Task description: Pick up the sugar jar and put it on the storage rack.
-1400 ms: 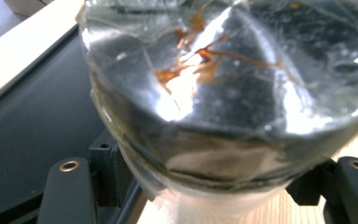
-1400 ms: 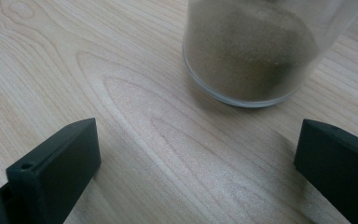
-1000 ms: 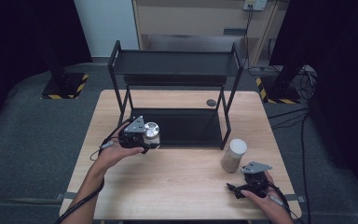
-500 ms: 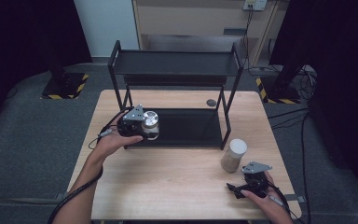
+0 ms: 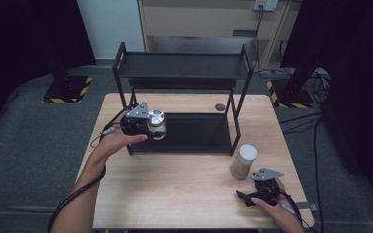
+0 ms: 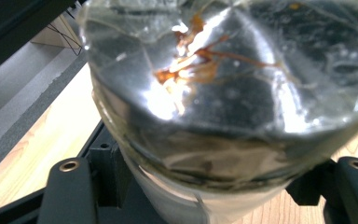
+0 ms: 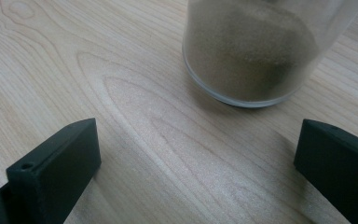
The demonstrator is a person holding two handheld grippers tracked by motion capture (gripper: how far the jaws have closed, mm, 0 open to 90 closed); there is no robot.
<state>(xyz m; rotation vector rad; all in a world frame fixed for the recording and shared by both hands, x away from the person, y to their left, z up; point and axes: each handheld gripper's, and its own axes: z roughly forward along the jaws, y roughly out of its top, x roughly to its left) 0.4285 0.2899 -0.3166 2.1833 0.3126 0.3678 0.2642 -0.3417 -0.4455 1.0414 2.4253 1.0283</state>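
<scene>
My left gripper point(image 5: 150, 127) is shut on a glass jar with a silver lid point(image 5: 156, 118), held at the front left corner of a black two-tier rack point(image 5: 184, 65), just above its lower shelf point(image 5: 199, 133). The left gripper view has the jar point(image 6: 223, 93) very close up between the black jaws. A second jar with a white lid and brown powder point(image 5: 243, 162) stands on the wooden table point(image 5: 175, 194) at the front right. My right gripper point(image 5: 244, 198) rests open on the table just in front of it. In the right gripper view that jar point(image 7: 256, 51) stands beyond the spread jaws.
A small dark disc point(image 5: 219, 106) lies on the table behind the rack. The rack's posts stand at its corners. Two black stands with yellow-striped bases point(image 5: 68, 90) sit on the floor beyond the table, and a cabinet point(image 5: 209, 19) is at the back.
My left gripper has carried the silver-lidded jar forward and to the right, up to the rack's lower shelf. The right gripper and the powder jar have stayed put.
</scene>
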